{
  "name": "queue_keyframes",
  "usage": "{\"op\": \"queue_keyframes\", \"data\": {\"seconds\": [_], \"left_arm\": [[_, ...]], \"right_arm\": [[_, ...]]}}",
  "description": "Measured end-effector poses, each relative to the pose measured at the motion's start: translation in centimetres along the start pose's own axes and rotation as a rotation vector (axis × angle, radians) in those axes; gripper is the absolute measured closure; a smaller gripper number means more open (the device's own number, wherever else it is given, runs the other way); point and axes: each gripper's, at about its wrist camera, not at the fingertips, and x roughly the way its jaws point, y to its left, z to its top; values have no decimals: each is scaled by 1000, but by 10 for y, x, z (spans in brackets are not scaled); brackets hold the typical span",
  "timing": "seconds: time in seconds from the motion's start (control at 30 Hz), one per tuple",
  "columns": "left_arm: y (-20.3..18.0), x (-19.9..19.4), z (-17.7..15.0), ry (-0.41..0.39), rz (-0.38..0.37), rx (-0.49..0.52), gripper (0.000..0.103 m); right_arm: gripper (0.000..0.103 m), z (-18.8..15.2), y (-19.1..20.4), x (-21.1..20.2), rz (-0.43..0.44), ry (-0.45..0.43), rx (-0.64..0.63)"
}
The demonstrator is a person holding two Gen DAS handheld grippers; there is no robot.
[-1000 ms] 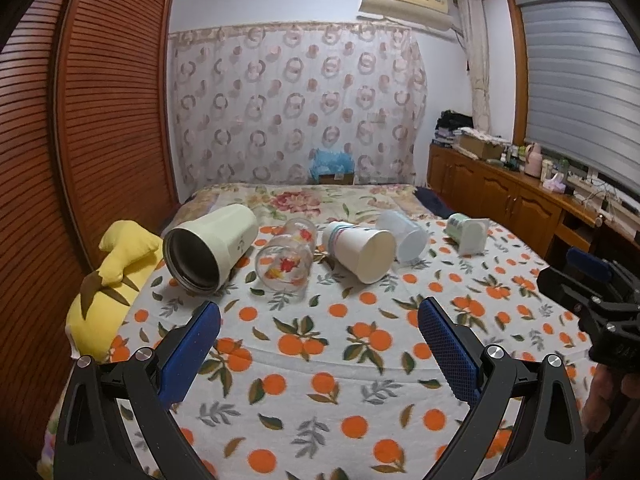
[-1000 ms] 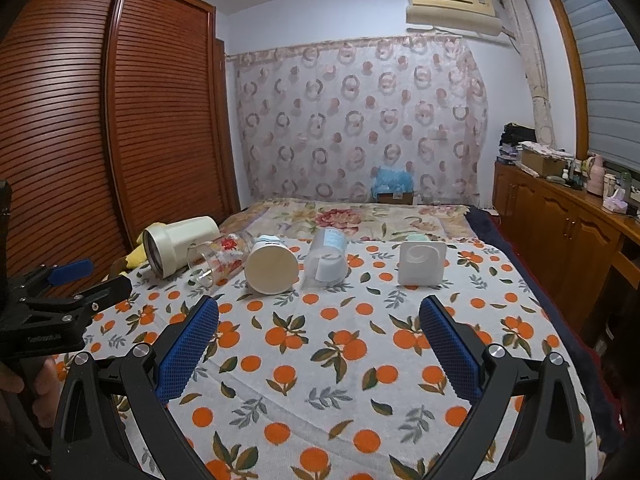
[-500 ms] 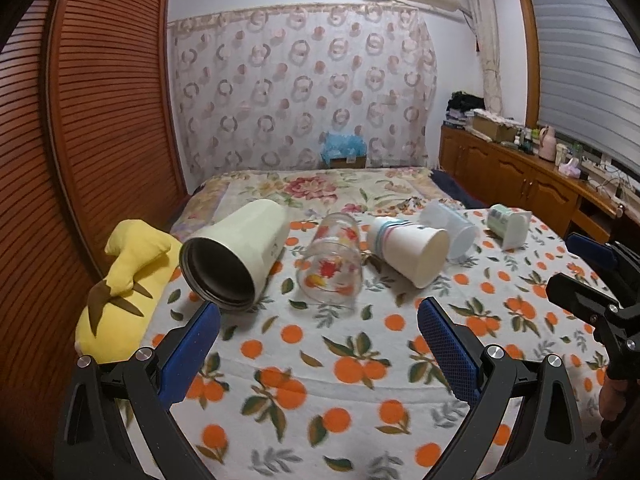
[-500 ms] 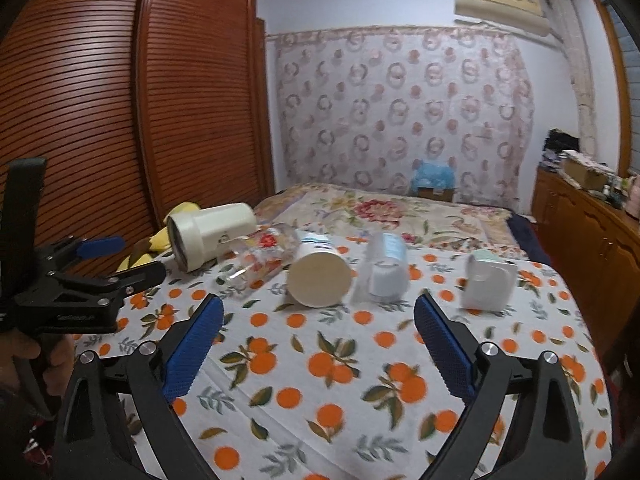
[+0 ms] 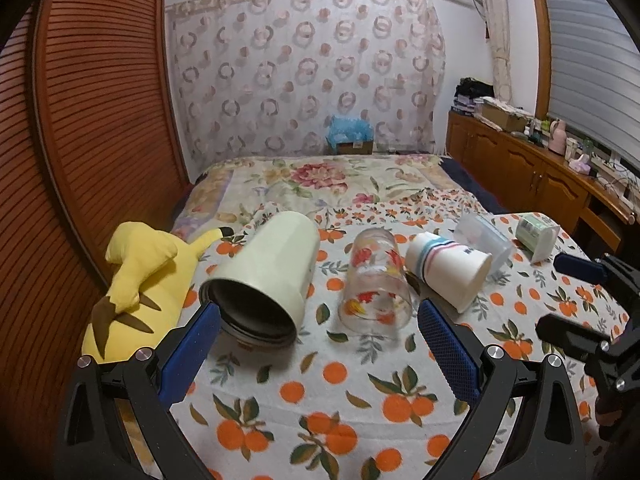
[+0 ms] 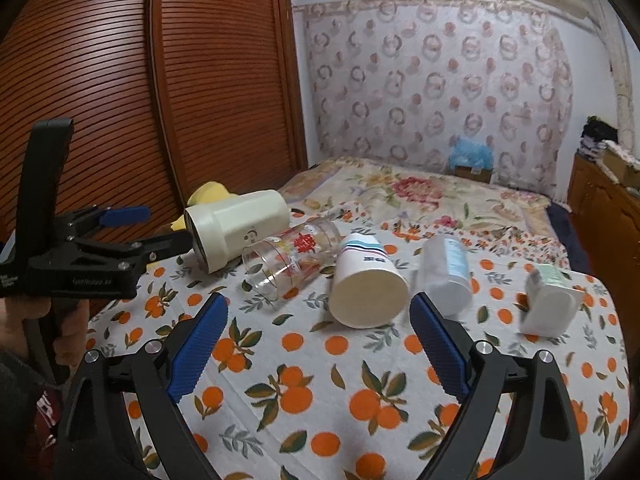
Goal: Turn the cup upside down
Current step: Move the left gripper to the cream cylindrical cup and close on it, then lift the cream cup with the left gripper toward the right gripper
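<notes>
Left gripper (image 5: 318,332) I hold open, empty, tumbler (image 5: 260,280) and glass (image 5: 374,284) lying just ahead; right gripper (image 6: 318,328) open too, paper cup (image 6: 366,280) ahead.

A yellow plush toy (image 5: 136,276) lies at the edge of the bed (image 5: 320,392) — against a slatted wooden wardrobe (image 5: 92,128). Behind hangs a circle-patterned curtain (image 5: 308,76); a wooden cabinet (image 5: 532,168) lines the side wall.

A slatted wooden wardrobe (image 5: 80,140) flanks the bed (image 5: 320,400), a patterned curtain (image 5: 304,76) behind, wooden cabinets (image 5: 532,172) opposite.
</notes>
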Motion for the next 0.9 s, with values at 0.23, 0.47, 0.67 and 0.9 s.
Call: {"op": "queue_keyframes", "data": {"seconds": [0.23,0.47,0.67,0.9], "left_arm": [[14,25,26,68,-4,43,8],[22,69,49,234,-24,142,8],[31,115,66,408,-37,217,14],[38,164,71,586,-77,179,22]], "right_arm": [[9,10,4,23,40,53,-11],[9,17,3,31,42,66,-22],[9,15,-4,35,37,70,-4],[9,7,-10,29,13,75,10]]}}
